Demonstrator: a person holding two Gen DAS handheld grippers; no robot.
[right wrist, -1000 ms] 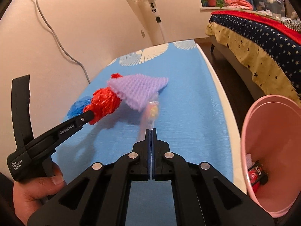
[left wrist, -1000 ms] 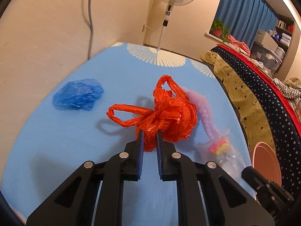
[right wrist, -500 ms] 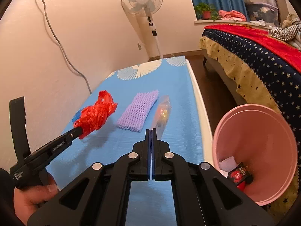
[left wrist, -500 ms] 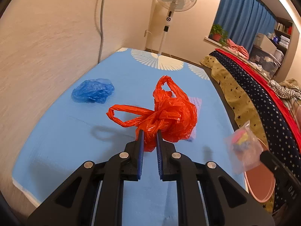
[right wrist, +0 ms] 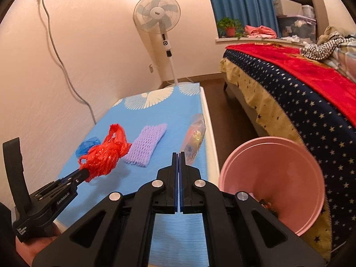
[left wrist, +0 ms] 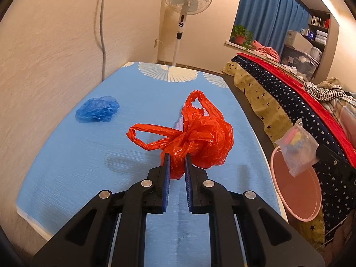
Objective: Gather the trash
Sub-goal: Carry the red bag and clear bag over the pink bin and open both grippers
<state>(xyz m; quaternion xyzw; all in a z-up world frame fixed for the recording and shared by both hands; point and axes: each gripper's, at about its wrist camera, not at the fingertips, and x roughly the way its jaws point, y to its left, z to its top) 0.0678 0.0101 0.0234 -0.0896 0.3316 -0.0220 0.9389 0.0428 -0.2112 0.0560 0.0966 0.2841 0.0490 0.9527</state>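
Observation:
My left gripper is shut on a crumpled red plastic bag and holds it above the blue table; the bag also shows in the right wrist view. My right gripper is shut on a clear plastic bag with colourful bits, held in the air at the table's right edge; the left wrist view shows it over the pink bin. The pink trash bin stands on the floor to the right of the table.
A crumpled blue plastic bag and a purple foam net lie on the table. A bed with a starry cover is to the right of the bin. A standing fan is at the far end.
Both grippers have lifted and pulled back from the table. My right gripper has carried the clear bag to the right, toward the pink bin. The purple net stays on the table.

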